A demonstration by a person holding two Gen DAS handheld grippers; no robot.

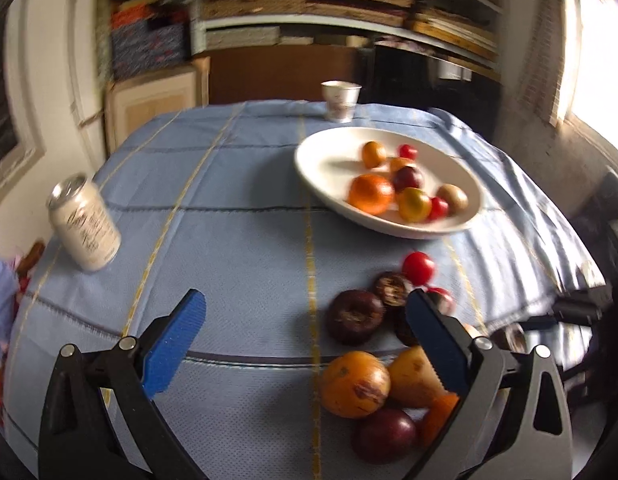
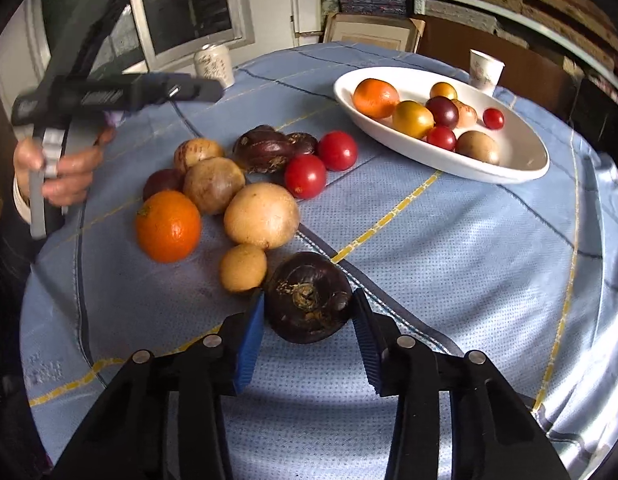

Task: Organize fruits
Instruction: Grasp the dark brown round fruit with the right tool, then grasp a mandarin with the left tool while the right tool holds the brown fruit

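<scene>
My right gripper (image 2: 309, 302) has its blue pads against both sides of a dark purple fruit (image 2: 305, 292) that rests on the blue tablecloth; it is shut on it. Behind it lies a loose pile: an orange (image 2: 169, 226), tan fruits (image 2: 261, 216), two red tomatoes (image 2: 305, 176) and more dark fruits (image 2: 265, 148). A white oval bowl (image 2: 521, 160) at the back right holds several fruits. My left gripper (image 1: 305, 300) hangs open over bare cloth with nothing between its fingers. The pile (image 1: 355, 384) sits by its right finger and the bowl (image 1: 321, 148) beyond.
A drink can (image 1: 85, 228) stands near the table's left edge and a paper cup (image 1: 341, 100) behind the bowl. A hand (image 2: 65, 172) grips the other gripper's handle at the left. Shelves and boxes stand behind the table. The cloth's right side falls away at the edge.
</scene>
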